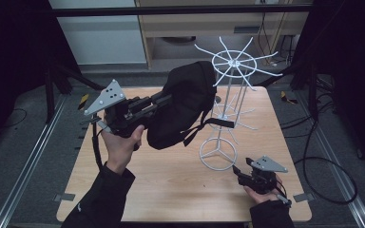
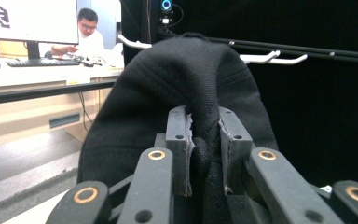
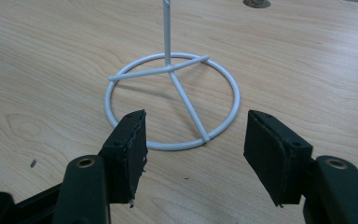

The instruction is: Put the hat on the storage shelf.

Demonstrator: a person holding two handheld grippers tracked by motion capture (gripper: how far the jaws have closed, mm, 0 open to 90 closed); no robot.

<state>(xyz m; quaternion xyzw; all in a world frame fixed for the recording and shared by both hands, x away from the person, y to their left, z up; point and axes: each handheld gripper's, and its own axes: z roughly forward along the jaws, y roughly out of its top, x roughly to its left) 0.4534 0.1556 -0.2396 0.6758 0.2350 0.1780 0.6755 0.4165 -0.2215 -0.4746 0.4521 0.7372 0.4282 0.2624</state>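
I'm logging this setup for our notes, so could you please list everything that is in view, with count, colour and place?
backpack: one, black, held off the table beside the top hooks of the rack, a fold of its fabric pinched in the left gripper.
wire rack: one, white, standing on the table right of centre, ring base, upright pole, spoke hooks on top.
table: one, light wood, centre of the high view.
desk with monitor and keyboard: one, pale, far background of the left gripper view.
left gripper: one, black, closed on the backpack.
right gripper: one, black, jaws open, low near the rack's base ring.
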